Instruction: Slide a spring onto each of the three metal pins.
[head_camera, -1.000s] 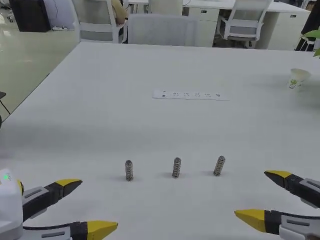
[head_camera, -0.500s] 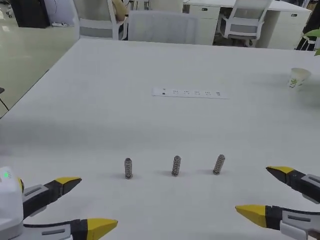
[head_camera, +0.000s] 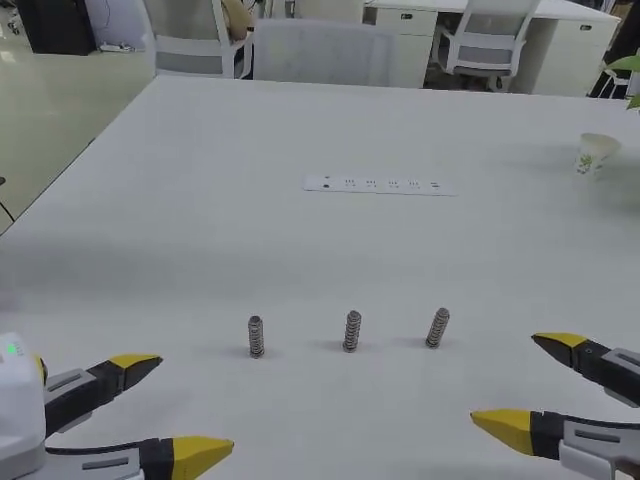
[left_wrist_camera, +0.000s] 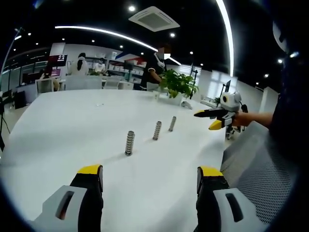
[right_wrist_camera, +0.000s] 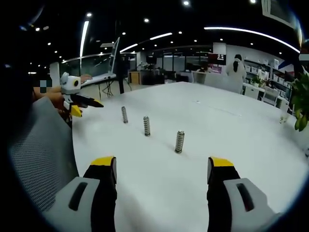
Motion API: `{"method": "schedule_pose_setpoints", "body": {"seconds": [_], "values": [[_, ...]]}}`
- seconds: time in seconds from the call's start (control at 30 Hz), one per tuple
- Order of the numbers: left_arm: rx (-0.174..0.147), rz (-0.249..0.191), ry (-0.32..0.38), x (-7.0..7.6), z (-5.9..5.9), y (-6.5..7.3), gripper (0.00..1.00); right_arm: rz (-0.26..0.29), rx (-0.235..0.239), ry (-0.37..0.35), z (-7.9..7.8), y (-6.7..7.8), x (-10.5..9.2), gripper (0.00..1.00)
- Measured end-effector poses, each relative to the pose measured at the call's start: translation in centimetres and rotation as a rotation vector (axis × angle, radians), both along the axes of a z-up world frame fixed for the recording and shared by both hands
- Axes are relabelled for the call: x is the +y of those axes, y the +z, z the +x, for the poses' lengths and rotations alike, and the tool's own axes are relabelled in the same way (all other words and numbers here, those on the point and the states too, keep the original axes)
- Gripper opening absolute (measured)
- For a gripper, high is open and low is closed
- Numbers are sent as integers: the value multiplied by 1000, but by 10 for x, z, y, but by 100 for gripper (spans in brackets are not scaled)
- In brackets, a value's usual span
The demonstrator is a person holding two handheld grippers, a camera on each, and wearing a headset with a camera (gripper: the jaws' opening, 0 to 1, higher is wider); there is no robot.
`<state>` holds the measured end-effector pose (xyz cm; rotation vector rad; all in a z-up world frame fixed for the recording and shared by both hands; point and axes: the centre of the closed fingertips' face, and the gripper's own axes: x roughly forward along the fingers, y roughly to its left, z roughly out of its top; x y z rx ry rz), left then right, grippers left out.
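A broad white desk [head_camera: 200, 200] takes up most of the head view, with grey office chairs [head_camera: 320, 55] along its far edge. At the near left corner the left claw [head_camera: 195, 403] hangs above the desk. Its yellow-tipped jaws are spread wide and nothing is between them. Its own view shows the same wide gap [left_wrist_camera: 149, 170]. At the near right the right claw [head_camera: 504, 378] is also spread wide and holds nothing, as its own view confirms [right_wrist_camera: 162, 162]. Both claws are well apart from the work.

A white power strip [head_camera: 379, 185] lies flat toward the middle of the desk. Far to the right stands a paper cup [head_camera: 597, 156], with a green plant [head_camera: 628, 70] at the edge behind it.

Three small coils stand in a row on the desk between the two claws and a little farther out: the left spring [head_camera: 256, 336], the middle spring [head_camera: 352, 331] and the right spring [head_camera: 438, 327]. The first two stand upright and the right one leans slightly. None touches another. Whether a pin runs inside each coil is too small to tell.
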<state>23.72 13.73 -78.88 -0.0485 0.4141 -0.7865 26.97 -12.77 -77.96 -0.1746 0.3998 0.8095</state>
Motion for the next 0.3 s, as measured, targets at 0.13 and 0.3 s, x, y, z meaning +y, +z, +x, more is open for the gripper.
{"method": "schedule_pose_setpoints", "body": {"seconds": [0.13,0.3], "values": [[3,3,-4,-1,-1,0,76,-6,4,4,-1,-1,1,77],[4,6,-6,-1,-2,0,76,-8,9,9,-1,-3,1,76]]}}
